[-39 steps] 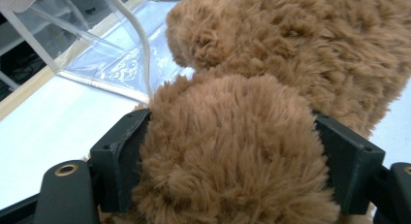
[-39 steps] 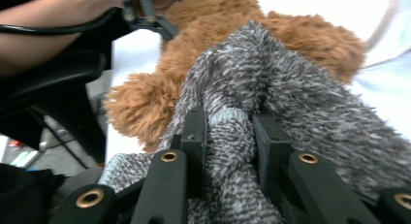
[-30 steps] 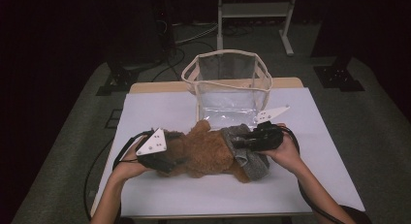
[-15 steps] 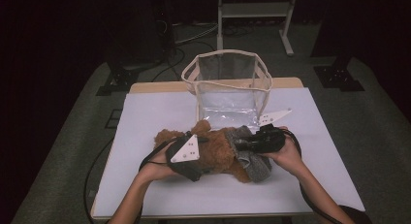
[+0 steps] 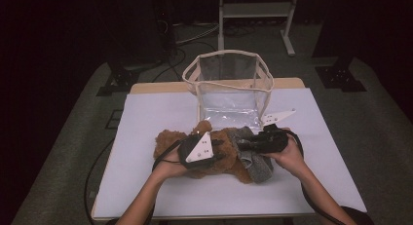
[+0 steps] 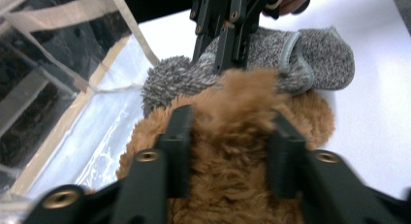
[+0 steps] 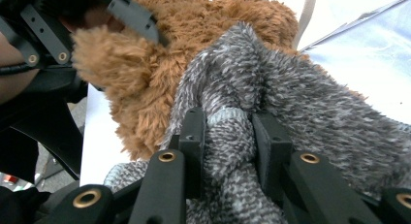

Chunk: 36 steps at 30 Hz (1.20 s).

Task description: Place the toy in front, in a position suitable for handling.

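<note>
Brown plush toy [image 5: 214, 157] partly hidden under grippers; left gripper [image 6: 228, 136] just closed onto its fur, right gripper [image 7: 228, 132] clamped on grey sock [image 7: 300, 103].

Your right gripper [image 7: 228, 136] had its jaws clamped on a fold of the grey sock [image 7: 291, 103], brown plush toy [image 7: 194, 25] just behind, your left gripper [image 7: 111, 15] gripping that plush.

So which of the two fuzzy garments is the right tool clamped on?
The grey knitted one, pinched between the right tool and lying beside the brown furry one, which the left tool grips.
</note>
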Each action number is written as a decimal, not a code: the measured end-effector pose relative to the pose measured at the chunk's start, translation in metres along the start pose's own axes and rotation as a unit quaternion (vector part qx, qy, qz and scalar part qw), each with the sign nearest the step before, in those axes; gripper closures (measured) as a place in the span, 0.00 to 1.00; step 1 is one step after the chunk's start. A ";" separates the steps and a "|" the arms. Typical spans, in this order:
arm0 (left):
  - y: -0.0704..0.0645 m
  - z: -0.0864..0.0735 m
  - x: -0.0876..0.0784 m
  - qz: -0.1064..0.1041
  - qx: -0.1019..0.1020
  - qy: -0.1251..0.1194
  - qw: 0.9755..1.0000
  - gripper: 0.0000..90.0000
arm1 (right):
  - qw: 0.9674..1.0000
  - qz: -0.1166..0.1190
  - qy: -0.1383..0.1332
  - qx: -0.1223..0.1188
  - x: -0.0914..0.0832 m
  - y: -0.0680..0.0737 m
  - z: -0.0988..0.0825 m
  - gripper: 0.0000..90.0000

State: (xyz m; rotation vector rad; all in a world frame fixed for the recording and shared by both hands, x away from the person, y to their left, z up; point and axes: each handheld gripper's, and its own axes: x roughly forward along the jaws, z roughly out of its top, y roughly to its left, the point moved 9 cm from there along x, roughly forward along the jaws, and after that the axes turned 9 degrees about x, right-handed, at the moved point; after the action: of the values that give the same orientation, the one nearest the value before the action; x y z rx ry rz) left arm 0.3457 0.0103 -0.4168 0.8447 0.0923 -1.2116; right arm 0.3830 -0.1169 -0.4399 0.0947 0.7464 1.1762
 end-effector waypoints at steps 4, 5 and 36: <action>0.000 0.002 0.001 -0.008 -0.003 -0.010 1.000 0.80 | 1.000 0.004 -0.001 0.003 0.001 0.000 -0.002 0.76; 0.000 0.002 0.001 -0.011 -0.006 -0.012 1.000 0.81 | 1.000 0.005 -0.001 0.005 0.001 0.000 -0.003 0.76; -0.004 0.015 0.009 -0.036 -0.009 0.000 0.999 0.52 | 1.000 0.000 -0.008 0.004 -0.024 0.002 -0.013 0.75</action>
State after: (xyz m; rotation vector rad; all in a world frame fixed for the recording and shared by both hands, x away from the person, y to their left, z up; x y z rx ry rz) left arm 0.3403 -0.0063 -0.4127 0.8306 0.1346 -1.2763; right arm 0.3692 -0.1410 -0.4371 0.1096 0.7370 1.1718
